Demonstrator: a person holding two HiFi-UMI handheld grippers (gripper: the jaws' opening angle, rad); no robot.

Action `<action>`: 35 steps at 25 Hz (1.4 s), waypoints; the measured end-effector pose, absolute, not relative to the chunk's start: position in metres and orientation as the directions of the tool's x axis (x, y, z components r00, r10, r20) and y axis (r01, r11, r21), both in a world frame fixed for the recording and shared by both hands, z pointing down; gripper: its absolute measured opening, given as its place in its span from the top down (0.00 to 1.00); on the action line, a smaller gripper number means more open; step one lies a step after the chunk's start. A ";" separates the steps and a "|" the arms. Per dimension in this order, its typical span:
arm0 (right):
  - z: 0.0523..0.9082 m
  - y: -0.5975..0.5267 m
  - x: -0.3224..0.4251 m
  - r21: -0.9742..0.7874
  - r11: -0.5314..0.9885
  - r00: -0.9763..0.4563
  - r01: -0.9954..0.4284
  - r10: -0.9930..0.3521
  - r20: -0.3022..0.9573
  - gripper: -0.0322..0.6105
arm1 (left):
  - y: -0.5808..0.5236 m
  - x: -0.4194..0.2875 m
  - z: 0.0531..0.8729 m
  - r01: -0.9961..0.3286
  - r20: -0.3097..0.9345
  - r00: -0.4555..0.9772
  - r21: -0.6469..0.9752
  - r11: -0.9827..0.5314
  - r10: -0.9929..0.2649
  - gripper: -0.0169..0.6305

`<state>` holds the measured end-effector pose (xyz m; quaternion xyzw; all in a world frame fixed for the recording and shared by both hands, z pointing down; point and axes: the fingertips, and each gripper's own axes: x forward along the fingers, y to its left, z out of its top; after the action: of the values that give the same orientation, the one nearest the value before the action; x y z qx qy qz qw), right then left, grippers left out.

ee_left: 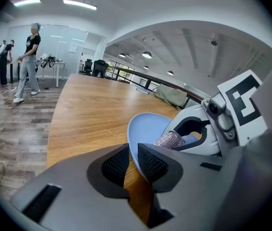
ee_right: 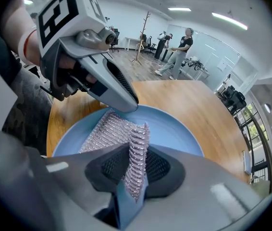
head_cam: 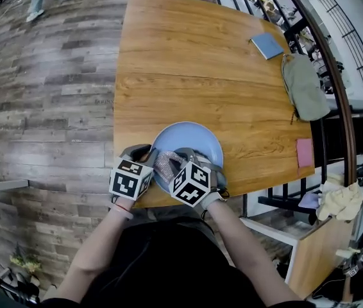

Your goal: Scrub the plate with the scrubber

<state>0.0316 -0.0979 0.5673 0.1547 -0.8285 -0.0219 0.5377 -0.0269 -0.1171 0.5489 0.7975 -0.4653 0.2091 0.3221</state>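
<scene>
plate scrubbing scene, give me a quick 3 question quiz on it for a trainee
1. True or false: the right gripper holds the scrubber between its jaws.
2. What is the left gripper clamped on? A: the rim of the plate. B: the scrubber. C: nothing.
3. Fill in: the plate sits at the ___ edge of the wooden table, as seen from the person.

Key: 1 true. 2 A. 3 near.
</scene>
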 end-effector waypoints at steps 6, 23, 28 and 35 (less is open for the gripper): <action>0.568 -0.116 0.023 0.210 0.961 -0.386 -0.180 -0.266 0.883 0.82 | -0.116 -0.032 0.549 -0.885 0.642 0.465 0.331 -0.326 -0.610 0.89; 0.565 -0.177 0.032 0.306 0.927 -0.388 -0.218 -0.370 0.844 0.82 | -0.113 -0.040 0.547 -0.905 0.654 0.425 0.305 -0.296 -0.626 0.90; 0.564 -0.191 0.047 0.342 0.908 -0.376 -0.244 -0.413 0.829 0.82 | -0.112 -0.038 0.547 -0.908 0.655 0.419 0.301 -0.292 -0.629 0.90; 0.564 -0.205 0.082 0.374 0.873 -0.332 -0.312 -0.469 0.818 0.82 | -0.112 -0.039 0.548 -0.908 0.649 0.418 0.302 -0.290 -0.636 0.90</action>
<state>0.0818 -0.2045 0.5637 0.2405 -0.8126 -0.0748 0.5255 -0.0390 -0.1123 0.5483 0.7756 -0.4977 0.2080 0.3278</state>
